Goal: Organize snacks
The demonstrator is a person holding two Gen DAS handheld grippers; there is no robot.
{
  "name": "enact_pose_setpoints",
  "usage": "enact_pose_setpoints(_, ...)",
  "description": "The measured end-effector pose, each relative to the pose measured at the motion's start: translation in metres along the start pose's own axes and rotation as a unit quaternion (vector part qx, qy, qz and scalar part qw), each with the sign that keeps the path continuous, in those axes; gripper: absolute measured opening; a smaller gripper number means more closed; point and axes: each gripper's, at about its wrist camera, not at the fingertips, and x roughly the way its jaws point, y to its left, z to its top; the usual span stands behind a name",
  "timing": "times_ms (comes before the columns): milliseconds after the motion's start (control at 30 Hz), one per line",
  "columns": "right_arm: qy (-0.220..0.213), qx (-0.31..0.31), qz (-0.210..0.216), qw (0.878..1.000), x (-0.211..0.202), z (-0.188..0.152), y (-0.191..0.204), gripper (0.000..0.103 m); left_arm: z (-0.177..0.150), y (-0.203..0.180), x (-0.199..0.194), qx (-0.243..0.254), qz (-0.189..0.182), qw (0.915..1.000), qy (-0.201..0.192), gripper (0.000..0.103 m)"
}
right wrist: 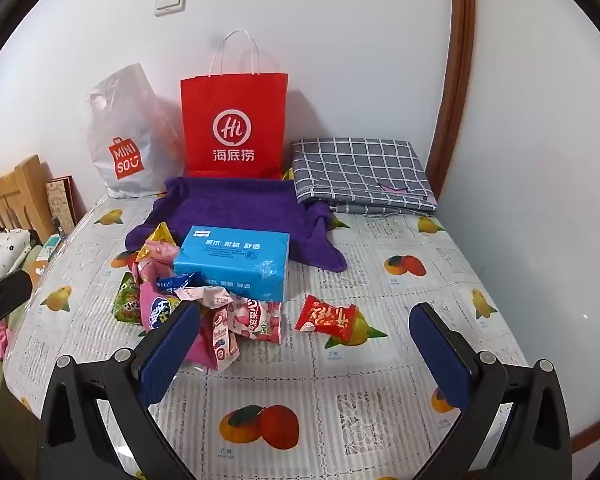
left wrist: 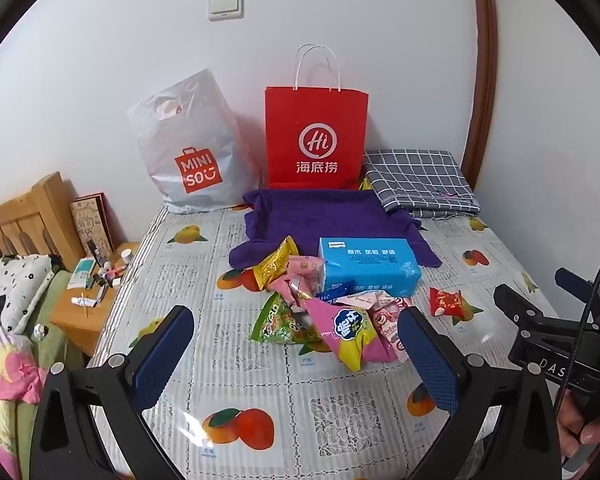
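A heap of snack packets [left wrist: 320,312] [right wrist: 188,304] lies mid-table, pink, green and yellow among them, against a blue tissue pack [left wrist: 366,266] [right wrist: 234,262]. One red candy packet [left wrist: 446,302] [right wrist: 328,318] lies apart to the right. Behind them is a purple towel [left wrist: 324,216] [right wrist: 236,204], then a red paper bag [left wrist: 316,136] [right wrist: 234,124] and a white plastic bag [left wrist: 188,152] [right wrist: 126,140] at the wall. My left gripper [left wrist: 296,340] hangs open just short of the heap. My right gripper [right wrist: 304,330] is open too, with nothing between its fingers, near the red packet.
A folded grey checked cloth [left wrist: 418,182] [right wrist: 362,174] sits at the back right by a brown door frame [right wrist: 456,72]. Left of the table [left wrist: 260,400] stand a wooden nightstand [left wrist: 84,312] with small items and a bed with bedding [left wrist: 16,292].
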Motion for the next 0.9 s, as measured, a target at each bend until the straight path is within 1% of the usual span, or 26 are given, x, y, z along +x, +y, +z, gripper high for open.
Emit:
enact_pose_setpoints(67,0.002,0.000,0.001,1.000,-0.002,-0.003,0.001,0.103,-0.001,0.002,-0.001,-0.002,-0.004,1.0000,0.002,0.103)
enact_pose_setpoints(100,0.002,-0.001,0.000,1.000,-0.004,-0.005,0.003,0.103,-0.003,-0.003,-0.002,0.007,-0.006,1.0000,0.001,0.103)
enact_pose_setpoints(133,0.001,0.001,0.001,1.000,-0.006,-0.005,-0.001,0.103,-0.002,-0.008,-0.001,0.012,0.000,0.9999,0.005,0.103)
enact_pose_setpoints(167,0.000,-0.001,0.002,1.000,-0.009,-0.007,-0.001,0.103,0.000,-0.010,0.003,0.009,-0.003,0.9999,0.015,0.103)
enact_pose_setpoints(200,0.014,0.002,0.006,1.000,-0.007,-0.001,-0.003,0.103,0.001,-0.011,0.004,0.007,-0.004,0.9999,0.015,0.103)
enact_pose_setpoints(333,0.013,-0.001,0.003,1.000,-0.009,0.000,0.001,0.103,0.000,-0.007,0.002,-0.004,-0.014,0.9998,0.012,0.103)
enact_pose_setpoints(500,0.017,0.010,0.007,1.000,-0.012,-0.001,-0.002,0.103,-0.001,-0.006,0.002,-0.005,-0.014,0.9998,0.008,0.102)
enact_pose_setpoints(900,0.016,0.010,0.004,1.000,-0.009,-0.003,-0.001,0.103,-0.001,-0.002,0.001,-0.010,-0.019,0.9997,0.011,0.102)
